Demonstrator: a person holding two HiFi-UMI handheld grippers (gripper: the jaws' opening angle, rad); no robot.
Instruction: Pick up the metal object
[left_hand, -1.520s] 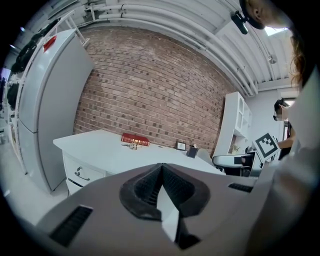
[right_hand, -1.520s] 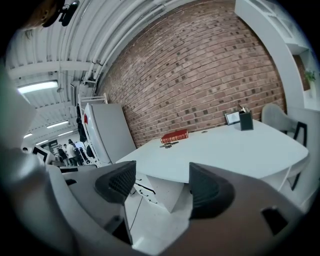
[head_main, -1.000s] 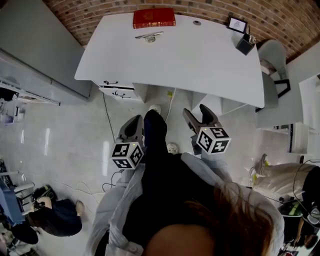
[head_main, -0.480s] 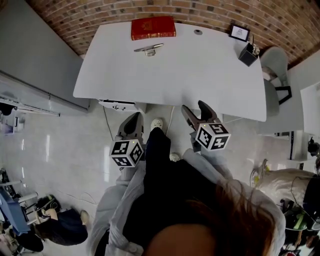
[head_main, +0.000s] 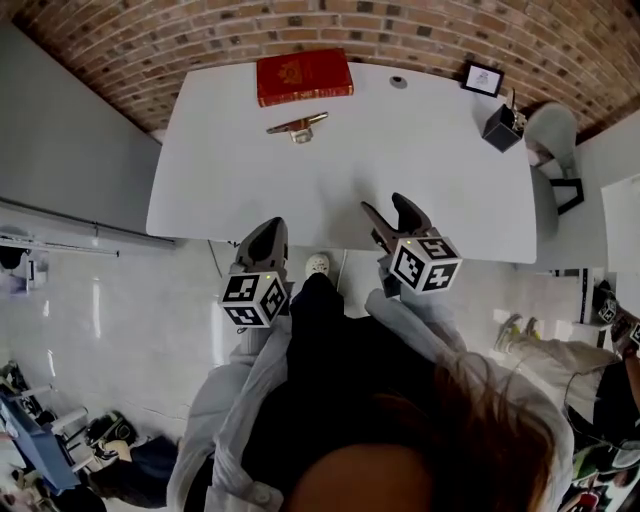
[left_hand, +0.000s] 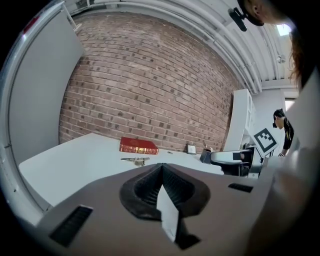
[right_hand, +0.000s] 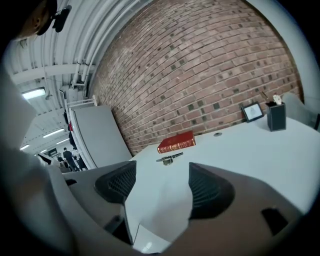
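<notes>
A slim metal object (head_main: 297, 126) lies on the white table (head_main: 400, 160), just in front of a red book (head_main: 304, 77) at the far edge. The same metal object (left_hand: 134, 160) shows small in the left gripper view and also as the metal object (right_hand: 169, 159) in the right gripper view. My left gripper (head_main: 266, 238) hangs at the table's near edge with its jaws shut and empty. My right gripper (head_main: 392, 213) is over the near edge, jaws open, nothing between them. Both are far from the object.
A black pen holder (head_main: 500, 127) and a small framed picture (head_main: 483, 77) stand at the table's far right corner. A grey chair (head_main: 552, 140) sits beside the table on the right. A brick wall (head_main: 400, 25) runs behind. A grey panel (head_main: 70, 150) stands to the left.
The person has stepped toward the table: both grippers now reach its near edge, where before they hung over the floor. Jaw states look unchanged.
</notes>
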